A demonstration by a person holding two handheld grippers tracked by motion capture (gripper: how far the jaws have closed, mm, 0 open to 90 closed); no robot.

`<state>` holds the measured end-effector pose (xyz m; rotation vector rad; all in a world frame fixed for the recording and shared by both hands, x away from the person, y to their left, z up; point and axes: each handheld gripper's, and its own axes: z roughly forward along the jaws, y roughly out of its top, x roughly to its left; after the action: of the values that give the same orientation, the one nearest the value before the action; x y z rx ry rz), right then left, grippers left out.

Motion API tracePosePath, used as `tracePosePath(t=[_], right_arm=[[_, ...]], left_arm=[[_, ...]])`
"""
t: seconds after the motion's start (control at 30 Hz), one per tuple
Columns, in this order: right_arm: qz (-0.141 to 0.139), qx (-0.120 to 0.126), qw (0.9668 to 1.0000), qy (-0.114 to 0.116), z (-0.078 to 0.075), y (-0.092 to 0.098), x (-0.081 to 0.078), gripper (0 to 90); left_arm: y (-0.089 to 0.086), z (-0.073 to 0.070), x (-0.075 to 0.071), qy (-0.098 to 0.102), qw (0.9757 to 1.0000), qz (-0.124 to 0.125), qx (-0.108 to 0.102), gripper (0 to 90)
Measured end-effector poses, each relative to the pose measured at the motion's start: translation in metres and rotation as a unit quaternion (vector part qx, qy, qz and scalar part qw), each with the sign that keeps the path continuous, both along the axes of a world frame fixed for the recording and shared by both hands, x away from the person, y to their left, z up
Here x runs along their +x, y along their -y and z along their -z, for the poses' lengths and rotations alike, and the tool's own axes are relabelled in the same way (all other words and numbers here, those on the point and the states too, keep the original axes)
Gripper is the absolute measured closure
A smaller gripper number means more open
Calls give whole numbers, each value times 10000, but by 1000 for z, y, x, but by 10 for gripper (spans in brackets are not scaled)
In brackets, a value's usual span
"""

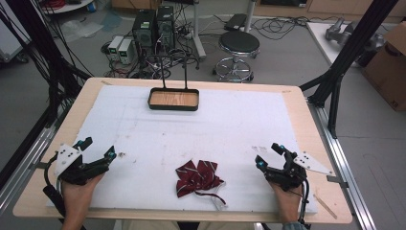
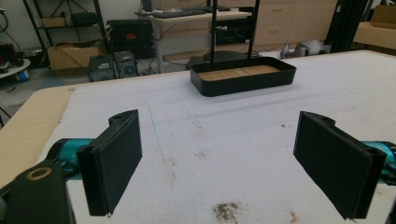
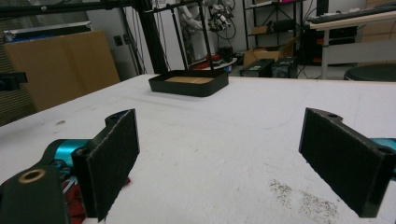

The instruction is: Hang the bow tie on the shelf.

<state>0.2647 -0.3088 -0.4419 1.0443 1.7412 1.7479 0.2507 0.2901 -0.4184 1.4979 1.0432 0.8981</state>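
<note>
A dark red bow tie with white stripes [image 1: 197, 178] lies crumpled on the white mat near the front edge, between my two hands. A sliver of the bow tie [image 3: 70, 205] peeks out behind the left jaw in the right gripper view. My left gripper [image 1: 99, 149] rests at the front left, open, with nothing between its pads [image 2: 114, 161]. My right gripper [image 1: 269, 154] rests at the front right, also open and empty, its pads [image 3: 112, 158] wide apart. A black tray with a wooden floor [image 1: 173, 99] stands at the far middle of the mat.
The tray [image 2: 243, 77] has two thin upright black rods rising from its back rim. The white mat [image 1: 201, 134] covers most of the wooden table. Small dirt specks mark the mat [image 2: 227, 211]. Beyond the table stand a stool [image 1: 238, 45] and computers on the floor.
</note>
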Motion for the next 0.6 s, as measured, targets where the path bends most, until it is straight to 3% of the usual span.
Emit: tracePosePath(t=[0.4, 0.6], right_arm=[[-68, -79, 9999, -22, 1, -1, 0, 114], [-128, -57, 9999, -40, 1, -1, 1, 115]], left_arm=[[0, 1, 0, -8, 10000, -44, 2, 157], [-2, 0, 1, -162, 9998, -5, -81, 158]])
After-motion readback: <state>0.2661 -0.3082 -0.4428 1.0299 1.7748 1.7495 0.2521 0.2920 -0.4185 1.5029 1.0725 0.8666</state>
